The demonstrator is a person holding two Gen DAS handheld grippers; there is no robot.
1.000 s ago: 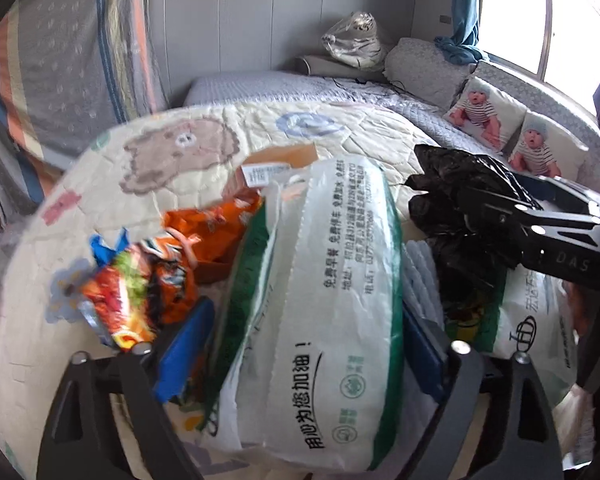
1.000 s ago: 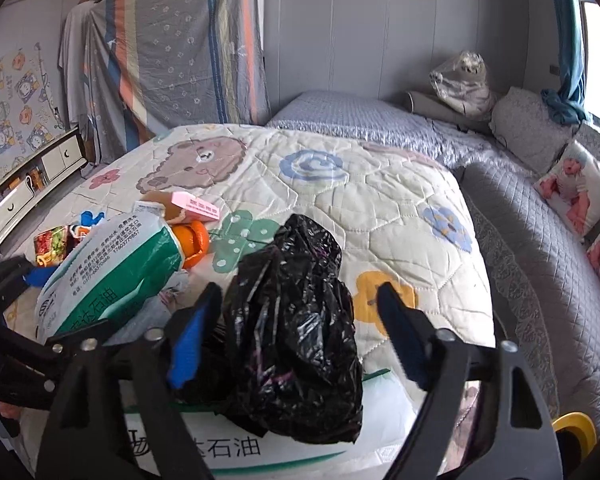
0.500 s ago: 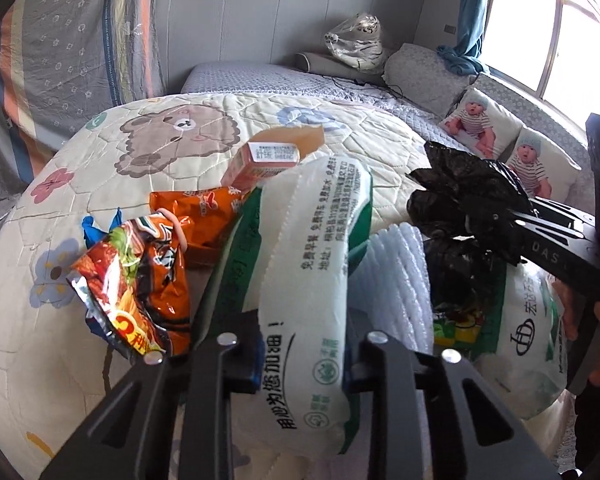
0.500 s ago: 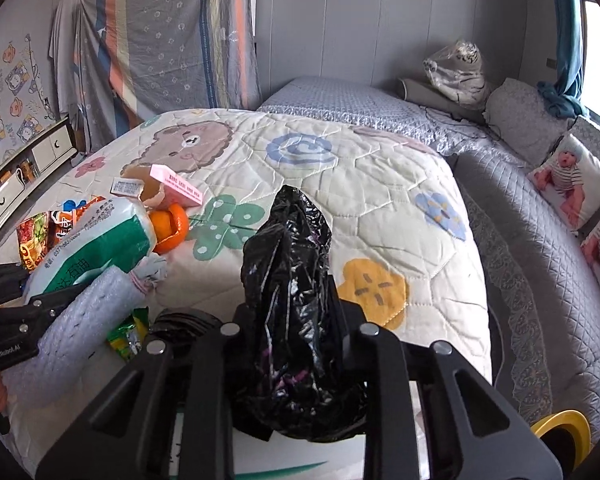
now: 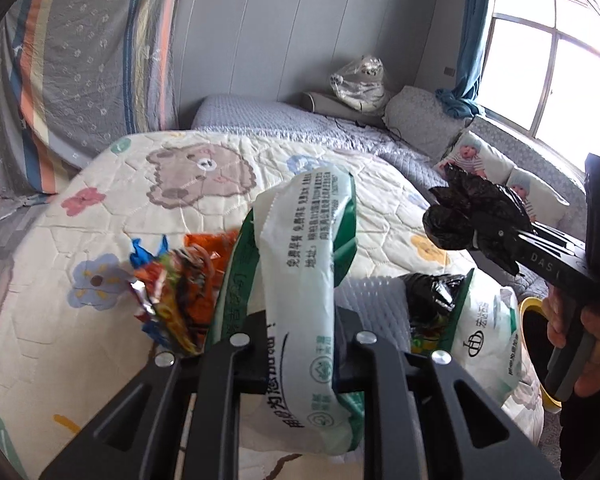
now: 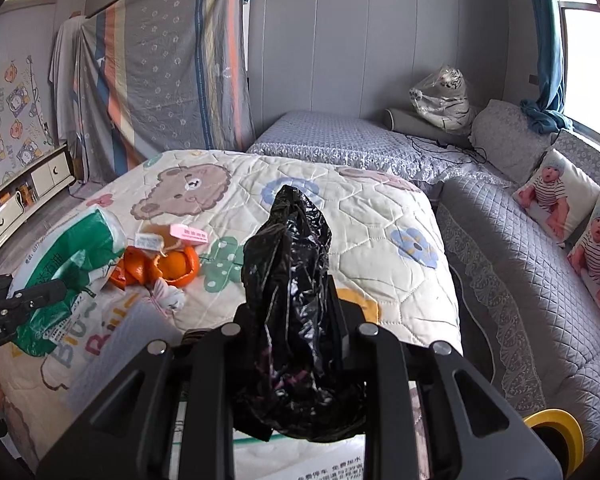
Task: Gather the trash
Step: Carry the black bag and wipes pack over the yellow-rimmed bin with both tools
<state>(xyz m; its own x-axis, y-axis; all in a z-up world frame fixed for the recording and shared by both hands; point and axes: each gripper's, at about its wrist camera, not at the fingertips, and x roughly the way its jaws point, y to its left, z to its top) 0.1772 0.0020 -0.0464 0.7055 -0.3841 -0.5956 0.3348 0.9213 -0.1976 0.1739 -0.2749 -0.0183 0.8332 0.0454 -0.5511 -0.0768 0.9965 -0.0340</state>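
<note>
While the left gripper clamps the white sack's rim, the right gripper, clamped on the upright black bag, hangs just right of the opening.

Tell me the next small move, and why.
Probably lower the right tool with its black bag into the sack. The left tool holds the sack's rim up, and another black bag already lies inside its mouth.
</note>
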